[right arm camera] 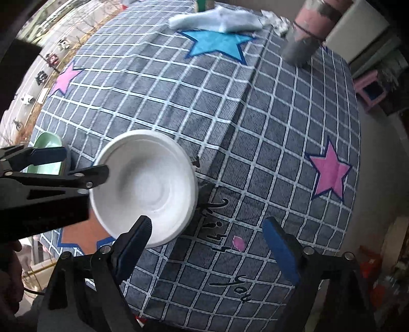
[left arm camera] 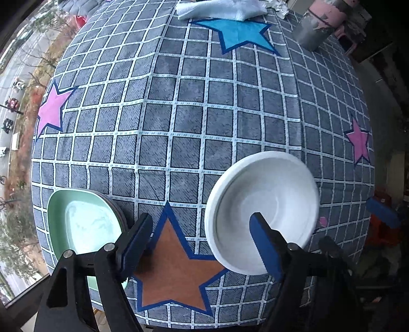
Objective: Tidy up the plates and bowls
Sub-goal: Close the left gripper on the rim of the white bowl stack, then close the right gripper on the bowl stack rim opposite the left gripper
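Left hand-held gripper (left arm camera: 202, 235) spread wide above the near edge of the desk (left arm camera: 194, 122), clamped on nothing, blue pads either side of an orange-brown star (left arm camera: 173, 263) printed on the checked cloth. White bowl (left arm camera: 263, 212) resting upright on the cloth just right of that star, its near rim passing behind the right-hand pad; looks like more than one bowl nested, judging by the doubled rim, but cannot tell for sure. Green plate (left arm camera: 81, 224) at the near left corner of the desk, stacked on darker plates whose edges show under it, partly hidden by the left-hand finger. Right hand-held gripper (right arm camera: 207, 235) likewise apart and holding nothing, hovering over the cloth to the right of the white bowl (right arm camera: 145, 189), left pad overlapping the bowl's near rim. Bowl and plate well apart, star between them. At the far edge, a crumpled white cloth (left arm camera: 222, 10) above a blue star (left arm camera: 240, 33), and a grey-and-pink cylinder (left arm camera: 319, 23) near the far right corner.
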`<state>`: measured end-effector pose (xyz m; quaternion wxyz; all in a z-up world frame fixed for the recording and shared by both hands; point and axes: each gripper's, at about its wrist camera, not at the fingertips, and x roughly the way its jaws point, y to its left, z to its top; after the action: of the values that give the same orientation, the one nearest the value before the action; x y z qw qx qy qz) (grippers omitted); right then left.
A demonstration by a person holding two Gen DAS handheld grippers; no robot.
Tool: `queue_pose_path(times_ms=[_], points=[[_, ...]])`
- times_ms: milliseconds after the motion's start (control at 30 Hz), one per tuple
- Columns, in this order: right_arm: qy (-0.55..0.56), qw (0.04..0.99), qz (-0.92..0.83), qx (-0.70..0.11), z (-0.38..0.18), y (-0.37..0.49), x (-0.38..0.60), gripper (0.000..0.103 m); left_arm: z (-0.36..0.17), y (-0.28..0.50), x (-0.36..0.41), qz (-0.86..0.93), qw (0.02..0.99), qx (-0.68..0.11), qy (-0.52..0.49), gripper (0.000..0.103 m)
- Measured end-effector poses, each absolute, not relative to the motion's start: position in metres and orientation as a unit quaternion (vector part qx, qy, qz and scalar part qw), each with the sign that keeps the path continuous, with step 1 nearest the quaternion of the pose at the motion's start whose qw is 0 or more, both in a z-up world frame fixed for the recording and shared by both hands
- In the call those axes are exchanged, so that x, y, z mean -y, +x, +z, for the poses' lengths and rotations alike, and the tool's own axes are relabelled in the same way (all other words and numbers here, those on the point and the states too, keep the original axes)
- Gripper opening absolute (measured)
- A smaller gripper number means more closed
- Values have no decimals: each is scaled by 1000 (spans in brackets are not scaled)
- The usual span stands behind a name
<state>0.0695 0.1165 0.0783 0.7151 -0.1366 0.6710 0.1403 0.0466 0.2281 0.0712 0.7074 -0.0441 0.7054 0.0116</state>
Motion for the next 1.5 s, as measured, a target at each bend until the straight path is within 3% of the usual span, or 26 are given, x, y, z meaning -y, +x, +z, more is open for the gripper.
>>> queue_pose_path(times_ms=[633, 767, 1500], points=[[-184, 704, 150, -669, 52, 81, -143, 90, 20, 25, -232, 30, 682, -731, -17, 78], [-170, 694, 150, -683, 44, 84, -144, 77, 12, 15, -240, 30, 682, -730, -21, 78], [-156, 684, 139, -699, 12, 96, -143, 77, -33, 27, -223, 23, 679, -734, -23, 72]])
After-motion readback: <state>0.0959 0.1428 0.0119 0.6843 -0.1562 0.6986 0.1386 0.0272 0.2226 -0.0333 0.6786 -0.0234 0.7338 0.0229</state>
